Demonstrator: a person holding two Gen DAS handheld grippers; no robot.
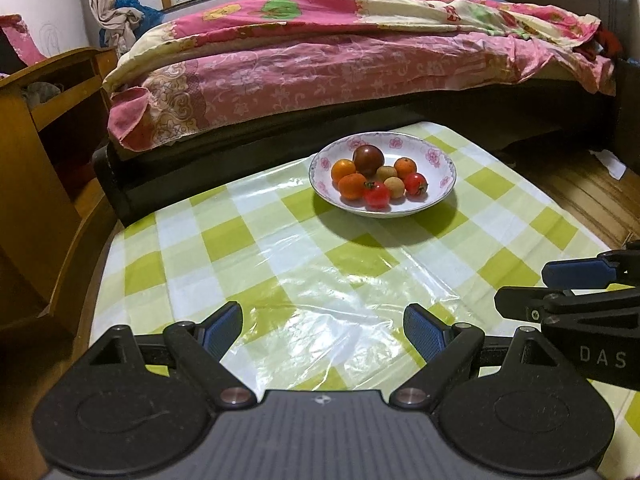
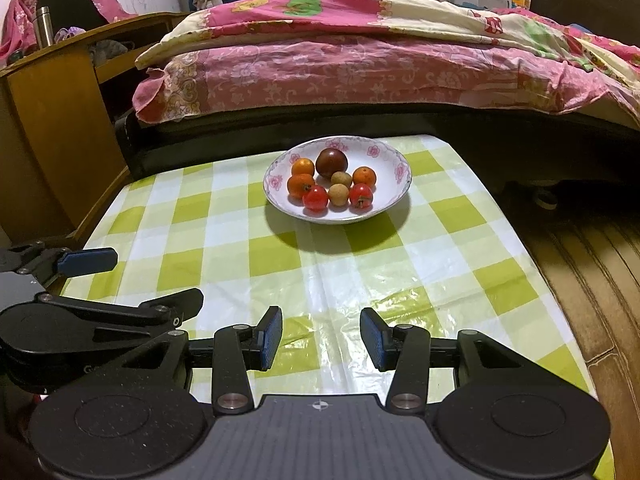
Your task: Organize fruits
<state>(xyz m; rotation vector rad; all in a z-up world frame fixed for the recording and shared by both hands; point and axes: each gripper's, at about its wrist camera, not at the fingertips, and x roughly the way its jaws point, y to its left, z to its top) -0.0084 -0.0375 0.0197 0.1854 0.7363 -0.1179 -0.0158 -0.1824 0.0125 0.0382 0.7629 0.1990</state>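
Near the table's (image 2: 240,264) far edge, one bowl (image 2: 394,188) holds three oranges (image 2: 301,185), two red tomatoes (image 2: 315,197), two longans (image 2: 338,194) and one dark fruit (image 2: 331,162), while the left gripper (image 1: 323,330) and right gripper (image 2: 321,338) both gape empty.

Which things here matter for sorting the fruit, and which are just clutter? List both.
Job:
- bowl
- dark tomato
- three oranges
- two red tomatoes
- two brown longans
- left gripper, open, empty
- right gripper, open, empty

Lying about:
- bed
- wooden cabinet
- steel flask
- checked tablecloth
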